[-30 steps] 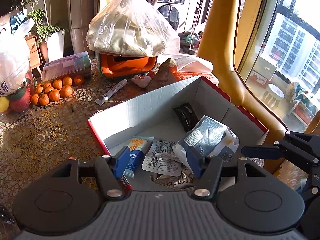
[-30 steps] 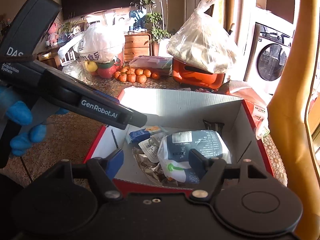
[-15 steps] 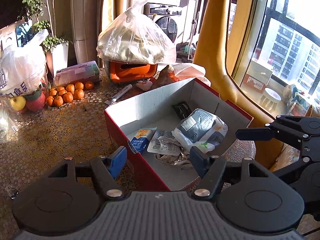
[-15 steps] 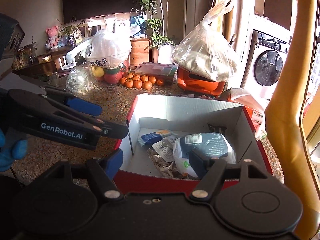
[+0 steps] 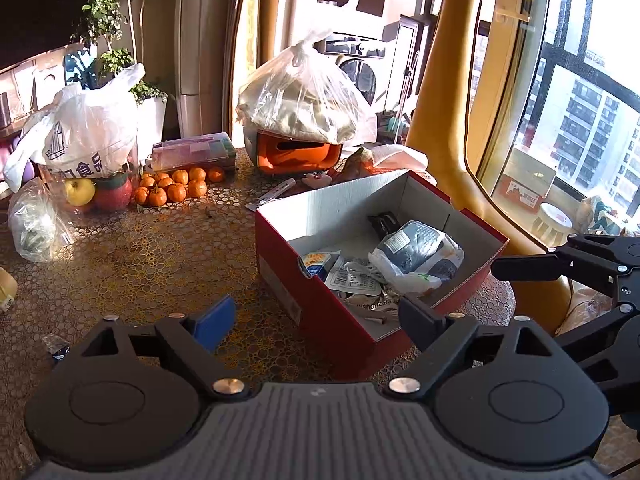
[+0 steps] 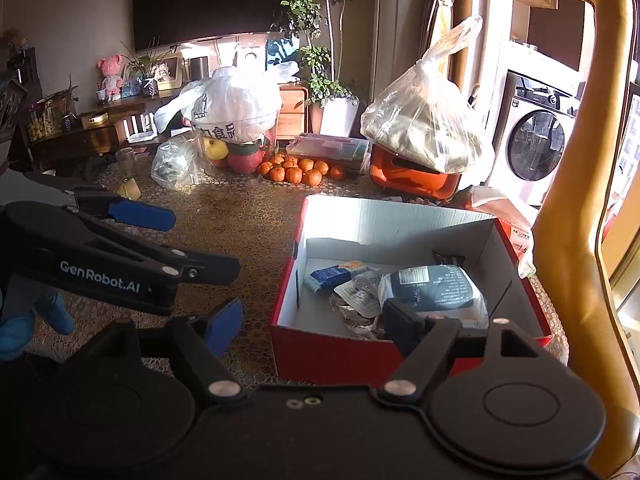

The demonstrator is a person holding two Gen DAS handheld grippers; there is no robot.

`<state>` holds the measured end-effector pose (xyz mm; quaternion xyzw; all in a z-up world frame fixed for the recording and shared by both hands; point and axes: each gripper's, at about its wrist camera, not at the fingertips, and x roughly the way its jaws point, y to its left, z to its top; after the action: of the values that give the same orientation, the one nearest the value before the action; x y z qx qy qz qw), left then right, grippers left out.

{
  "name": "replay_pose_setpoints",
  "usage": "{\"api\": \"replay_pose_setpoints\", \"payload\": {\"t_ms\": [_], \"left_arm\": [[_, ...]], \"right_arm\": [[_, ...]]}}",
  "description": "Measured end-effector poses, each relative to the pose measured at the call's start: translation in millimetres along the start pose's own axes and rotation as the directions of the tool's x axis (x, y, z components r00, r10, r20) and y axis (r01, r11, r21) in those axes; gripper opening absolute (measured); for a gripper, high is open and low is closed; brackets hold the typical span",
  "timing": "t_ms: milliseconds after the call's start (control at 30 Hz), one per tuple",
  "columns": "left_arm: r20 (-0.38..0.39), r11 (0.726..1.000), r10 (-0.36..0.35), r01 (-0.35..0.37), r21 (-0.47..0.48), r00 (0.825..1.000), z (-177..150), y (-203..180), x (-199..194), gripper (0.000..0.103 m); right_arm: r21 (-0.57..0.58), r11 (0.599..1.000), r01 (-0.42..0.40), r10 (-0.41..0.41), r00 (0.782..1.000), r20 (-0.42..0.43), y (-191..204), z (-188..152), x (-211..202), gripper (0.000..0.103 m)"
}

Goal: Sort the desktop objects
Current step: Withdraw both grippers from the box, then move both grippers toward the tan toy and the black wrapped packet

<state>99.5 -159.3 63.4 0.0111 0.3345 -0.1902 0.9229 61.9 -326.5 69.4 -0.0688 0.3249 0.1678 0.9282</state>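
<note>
Two spread grippers (image 5: 316, 318) (image 6: 310, 320), one red box (image 5: 320, 312)

Home living room, high-rise flat, cluttered worktop.

Wall TV (image 6: 216, 0) upper left of the right wrist view, sideboard (image 6: 80, 136) under it with pink plush toy (image 6: 108, 76) and photo frames; potted plants (image 6: 320, 76) top centre; front-load washing machine (image 6: 536, 136) at right edge. Left wrist view: big window (image 5: 580, 128) at right showing apartment blocks outside, yellow curtain (image 5: 444, 92) beside it. Worktop (image 5: 132, 248) with patterned cover carries grocery bags (image 5: 88, 132), apples (image 5: 116, 194), tangerines (image 5: 176, 186), red cardboard box (image 5: 320, 312) of small packets at centre.
</note>
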Motion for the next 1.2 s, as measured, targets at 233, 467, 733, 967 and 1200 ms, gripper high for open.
{"api": "replay_pose_setpoints", "payload": {"t_ms": [233, 467, 733, 967, 1200], "left_arm": [[0.056, 0.997, 0.075, -0.073, -0.037, 0.996, -16.3, 23.6, -26.6, 0.101], [0.114, 0.986, 0.155, -0.146, -0.085, 0.981, -30.9, 53.2, -50.1, 0.101], [0.134, 0.974, 0.215, -0.202, -0.106, 0.967, -43.8, 93.3, -69.0, 0.101], [0.140, 0.960, 0.268, -0.253, -0.120, 0.953, -56.4, 132.2, -72.0, 0.103], [0.133, 0.936, 0.337, -0.316, -0.157, 0.932, -67.1, 172.6, -65.9, 0.103]], "right_arm": [[-0.042, 0.998, -0.037, 0.039, 0.998, 0.047, 27.3, 3.1, -2.6, 0.085], [-0.059, 0.995, -0.082, 0.086, 0.994, 0.069, 59.5, 7.0, 7.0, 0.090], [-0.059, 0.994, -0.094, 0.099, 0.990, 0.101, 95.5, 13.4, 26.0, 0.090], [-0.050, 0.987, -0.155, 0.159, 0.982, 0.104, 123.8, 19.3, 52.5, 0.090], [-0.044, 0.980, -0.192, 0.195, 0.976, 0.093, 145.9, 28.2, 83.4, 0.091]]}}
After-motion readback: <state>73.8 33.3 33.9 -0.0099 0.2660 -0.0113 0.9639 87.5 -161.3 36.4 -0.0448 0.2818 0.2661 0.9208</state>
